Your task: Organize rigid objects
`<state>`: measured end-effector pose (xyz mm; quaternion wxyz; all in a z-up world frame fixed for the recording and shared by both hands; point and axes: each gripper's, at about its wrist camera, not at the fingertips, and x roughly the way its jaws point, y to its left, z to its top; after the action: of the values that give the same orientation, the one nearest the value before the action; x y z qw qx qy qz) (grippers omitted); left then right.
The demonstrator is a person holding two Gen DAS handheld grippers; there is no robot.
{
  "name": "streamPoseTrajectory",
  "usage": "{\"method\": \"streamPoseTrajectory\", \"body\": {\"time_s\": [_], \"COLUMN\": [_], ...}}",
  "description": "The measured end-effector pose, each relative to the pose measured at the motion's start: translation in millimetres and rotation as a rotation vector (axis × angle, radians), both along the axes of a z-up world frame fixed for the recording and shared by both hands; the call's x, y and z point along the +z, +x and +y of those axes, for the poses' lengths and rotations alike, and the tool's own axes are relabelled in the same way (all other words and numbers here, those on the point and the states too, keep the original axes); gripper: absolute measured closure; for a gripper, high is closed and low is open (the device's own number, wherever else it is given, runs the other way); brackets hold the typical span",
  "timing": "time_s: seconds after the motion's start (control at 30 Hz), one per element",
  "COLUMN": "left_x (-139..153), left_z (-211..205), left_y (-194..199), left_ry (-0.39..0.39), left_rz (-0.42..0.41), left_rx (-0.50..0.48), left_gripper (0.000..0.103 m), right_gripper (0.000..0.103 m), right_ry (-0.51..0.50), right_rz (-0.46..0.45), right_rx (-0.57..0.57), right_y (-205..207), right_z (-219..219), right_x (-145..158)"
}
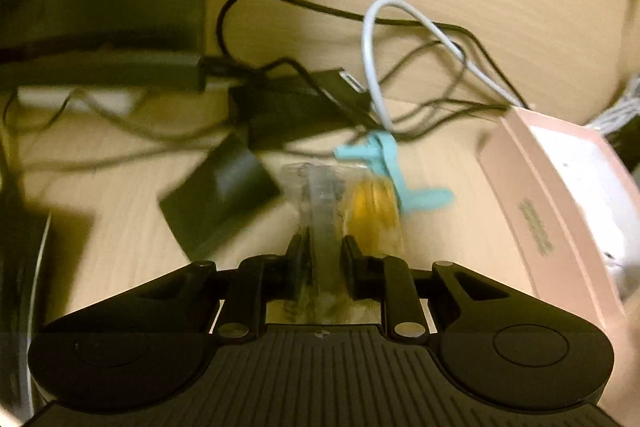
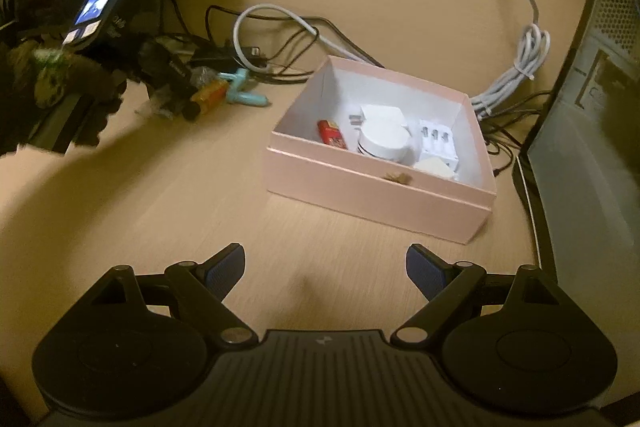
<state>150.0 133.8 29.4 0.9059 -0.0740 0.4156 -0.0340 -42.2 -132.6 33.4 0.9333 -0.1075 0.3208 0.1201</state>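
My left gripper (image 1: 324, 241) is shut on a clear plastic packet (image 1: 320, 195) that holds an orange-yellow item (image 1: 372, 207). The packet lies low over the wooden table, just in front of a teal plastic piece (image 1: 386, 163). In the right wrist view the left gripper (image 2: 186, 103) shows at the left, held by a gloved hand (image 2: 60, 83), with the orange item (image 2: 208, 93) beside the teal piece (image 2: 244, 87). An open pink box (image 2: 360, 187) holds a red item (image 2: 331, 133), a white round jar (image 2: 384, 141) and a white adapter (image 2: 438, 143). My right gripper (image 2: 325, 271) is open, empty, short of the box.
Black cables (image 1: 420, 59) and a white cable (image 1: 372, 39) tangle behind the packet. A black flat square (image 1: 216, 203) lies to its left, the pink box (image 1: 532, 211) to its right. A bundled white cable (image 2: 516, 75) and a dark case (image 2: 592, 147) stand right of the box.
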Motion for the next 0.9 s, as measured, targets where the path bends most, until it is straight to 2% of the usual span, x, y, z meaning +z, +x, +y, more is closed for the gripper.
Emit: {"method": "streamPoseTrajectory", "body": {"time_s": [0.2,0.37,0.5,0.7,0.9], "left_x": [3,3,4,3,1], "left_z": [-2,2,5,14,25], "left_y": [-81,-137,-165,-185,-197], "left_ry": [-0.048,-0.053,-0.073,-0.099,-0.127], "left_rz": [0.011,0.019,0.011,0.006,0.008], "left_rx": [0.007,0.070,0.112,0.162,0.214], "left_gripper": [0.080,0.080,0.080,0.080,0.080], "right_gripper": [0.015,0.015,0.015,0.015,0.015], "right_ry": [0.029,0.086,0.137,0.071,0.026], "right_rz": [-0.045,-0.073,0.032,0.101,0.173], "right_rx": [0.066,0.126,0.157,0.106,-0.001], "right_y": [16,57,116,202,261], "right_z": [23,60,99,166,192], "right_x": [15,31,29,11,-22]}}
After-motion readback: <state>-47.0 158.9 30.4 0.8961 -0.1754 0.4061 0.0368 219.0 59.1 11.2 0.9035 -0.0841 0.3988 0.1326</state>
